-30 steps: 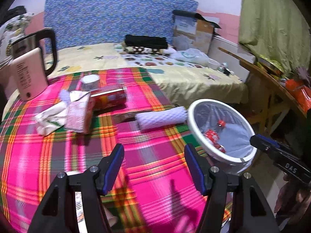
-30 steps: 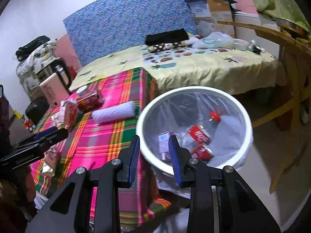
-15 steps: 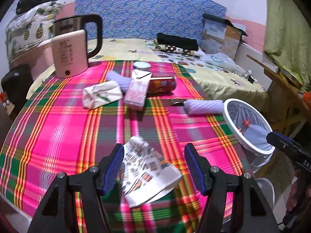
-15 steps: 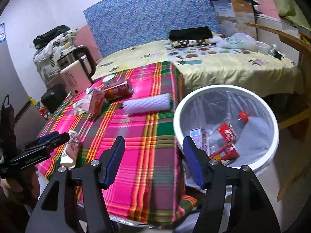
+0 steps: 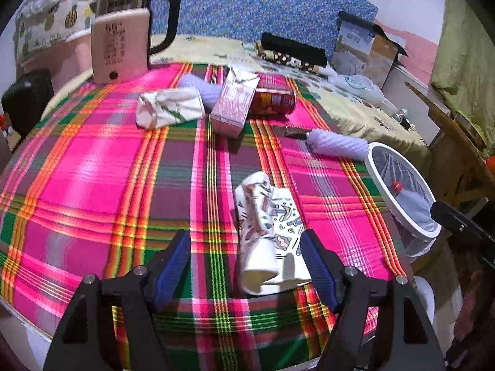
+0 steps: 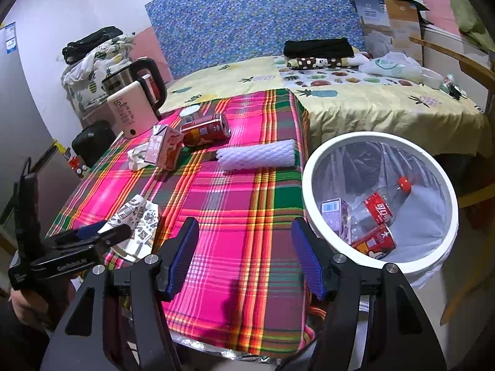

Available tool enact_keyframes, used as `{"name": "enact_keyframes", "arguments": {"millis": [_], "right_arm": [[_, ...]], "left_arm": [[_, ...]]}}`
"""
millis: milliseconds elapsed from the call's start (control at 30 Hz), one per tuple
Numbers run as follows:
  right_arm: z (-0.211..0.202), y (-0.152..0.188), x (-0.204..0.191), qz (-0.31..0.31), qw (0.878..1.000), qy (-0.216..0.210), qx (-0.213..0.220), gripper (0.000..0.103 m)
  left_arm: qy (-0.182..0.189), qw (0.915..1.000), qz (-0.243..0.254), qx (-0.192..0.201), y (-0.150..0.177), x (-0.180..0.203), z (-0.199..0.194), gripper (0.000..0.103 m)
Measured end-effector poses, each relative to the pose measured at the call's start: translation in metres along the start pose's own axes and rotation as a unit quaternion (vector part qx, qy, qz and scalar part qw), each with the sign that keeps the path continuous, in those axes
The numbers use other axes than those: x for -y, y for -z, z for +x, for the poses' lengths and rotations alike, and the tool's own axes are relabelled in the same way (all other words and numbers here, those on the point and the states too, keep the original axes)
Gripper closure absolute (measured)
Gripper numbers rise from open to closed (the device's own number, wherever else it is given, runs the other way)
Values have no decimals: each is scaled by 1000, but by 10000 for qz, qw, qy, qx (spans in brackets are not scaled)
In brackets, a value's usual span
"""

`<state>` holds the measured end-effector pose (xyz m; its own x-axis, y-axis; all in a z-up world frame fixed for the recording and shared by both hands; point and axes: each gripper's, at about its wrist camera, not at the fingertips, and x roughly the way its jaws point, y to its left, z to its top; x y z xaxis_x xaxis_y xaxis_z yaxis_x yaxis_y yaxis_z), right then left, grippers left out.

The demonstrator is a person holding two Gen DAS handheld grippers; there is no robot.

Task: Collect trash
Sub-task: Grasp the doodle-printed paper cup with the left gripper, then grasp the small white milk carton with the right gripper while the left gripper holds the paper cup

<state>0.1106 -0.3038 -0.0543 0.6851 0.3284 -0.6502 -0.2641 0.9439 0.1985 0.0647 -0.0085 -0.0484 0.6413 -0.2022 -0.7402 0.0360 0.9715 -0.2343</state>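
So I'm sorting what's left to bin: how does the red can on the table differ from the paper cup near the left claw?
The can is red and keeps its round shape; the cup is white with cartoon prints and is crushed flat. The can lies at the far end of the table beside the pink carton; the cup lies at the near edge, close to the left claw. Both lie on their sides on the plaid cloth, untouched.

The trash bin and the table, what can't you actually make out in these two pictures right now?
- Trash bin, left wrist view: the right gripper's arm covers its near rim, and the steep angle hides most of the contents.
- Knife, left wrist view: a white foam sleeve covers one end.
- Red can, right wrist view: print too small to read.
- Crumpled paper cup, right wrist view: the left gripper hides its near end.
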Motion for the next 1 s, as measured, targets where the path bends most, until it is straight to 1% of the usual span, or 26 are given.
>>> {"name": "enact_keyframes", "arguments": {"millis": [67, 100, 133, 167, 233, 267, 300, 533, 767, 1000], "right_arm": [[1, 0, -1, -9, 10000, -13, -35, 40], [2, 0, -2, -15, 10000, -20, -54, 40], [3, 0, -3, -16, 10000, -20, -79, 40], [4, 0, -3, -14, 10000, -22, -93, 40], [5, 0, -5, -15, 9999, -18, -105, 40], [6, 0, -6, -17, 9999, -24, -107, 40], [6, -1, -7, -31, 9999, -48, -113, 40], [16, -7, -21, -118, 9996, -205, -149, 40], [33, -18, -39, -162, 9989, -384, -222, 40], [53, -33, -67, -326, 9974, -567, -288, 40]], "left_arm": [[25, 10000, -51, -44, 1, -2, 3, 28], [30, 10000, -47, -44, 1, -2, 3, 31], [61, 10000, -29, -41, 1, -2, 4, 41], [72, 10000, 29, -52, 2, 0, 4, 47], [62, 9999, 148, -51, 3, 4, 4, 74], [65, 9998, 189, -52, 3, 5, 4, 80], [55, 9997, 213, -43, 4, 6, 3, 82], [-107, 9993, 264, 244, -6, -5, -9, 83], [-376, 9983, 83, 435, -15, -30, -16, 83], [-587, 9967, -80, 558, -24, -58, -19, 83]]}}
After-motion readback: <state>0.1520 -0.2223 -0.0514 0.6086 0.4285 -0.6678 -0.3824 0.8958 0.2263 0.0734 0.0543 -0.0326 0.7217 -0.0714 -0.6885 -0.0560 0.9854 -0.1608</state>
